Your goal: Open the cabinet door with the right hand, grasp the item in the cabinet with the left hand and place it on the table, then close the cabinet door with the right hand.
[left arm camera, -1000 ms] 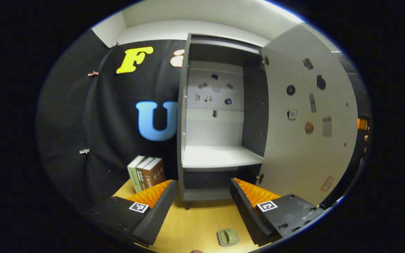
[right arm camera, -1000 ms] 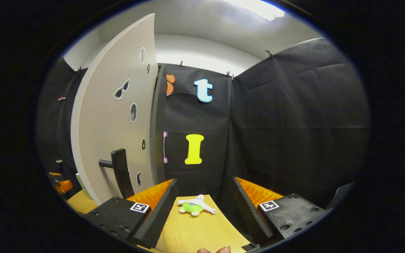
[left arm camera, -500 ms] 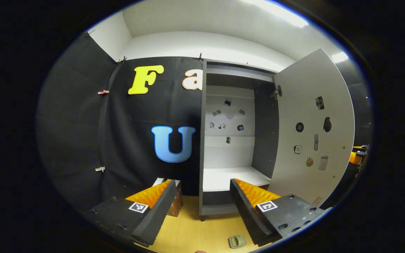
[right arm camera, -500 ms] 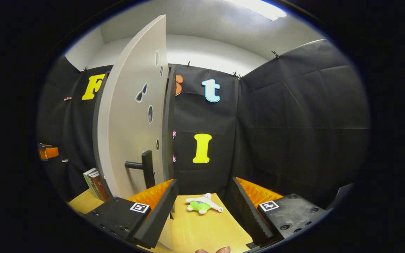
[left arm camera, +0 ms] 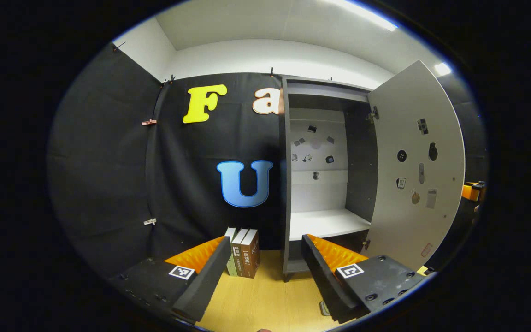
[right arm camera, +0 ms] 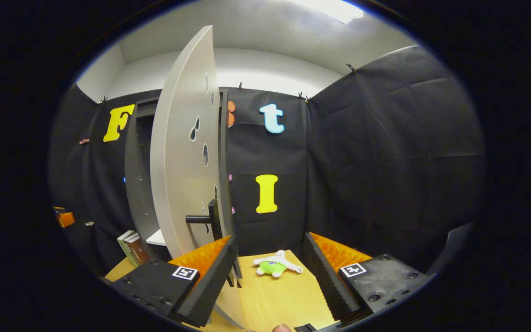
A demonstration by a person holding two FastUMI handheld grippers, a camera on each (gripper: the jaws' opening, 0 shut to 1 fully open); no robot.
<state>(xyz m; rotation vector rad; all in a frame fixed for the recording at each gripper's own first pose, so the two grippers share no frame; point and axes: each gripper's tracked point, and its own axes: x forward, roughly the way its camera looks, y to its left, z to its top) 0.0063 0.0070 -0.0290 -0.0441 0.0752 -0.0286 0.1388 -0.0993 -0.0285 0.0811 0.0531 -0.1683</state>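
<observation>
Left gripper view: the left gripper (left arm camera: 263,267) is held above the table (left arm camera: 256,299) with its fingers spread apart and nothing between them. The cabinet (left arm camera: 325,184) is seen standing at the table's far edge, against the booth wall, with its door (left arm camera: 415,170) swung wide open to the right. Small stickers are scattered over the door's inner face and the cabinet's back panel. The white shelf (left arm camera: 327,223) inside is lit and bare. Three books (left arm camera: 242,252) are stood upright at the far edge, just left of the cabinet. A small greenish item (left arm camera: 323,308) is glimpsed on the table at the near edge, mostly hidden behind the gripper's right-hand finger, so its shape cannot be told.

Right gripper view: the right gripper (right arm camera: 269,269) is likewise held with its fingers apart, closed on nothing. The open door (right arm camera: 185,157) is seen nearly edge-on, and its dark handle (right arm camera: 205,220) sticks out just above the left-hand finger, without being touched. A green and white plush toy (right arm camera: 276,266) is lying on the table (right arm camera: 288,299) towards its far edge, to the right of the cabinet. The books (right arm camera: 131,246) are seen at the left, beyond the door.
</observation>
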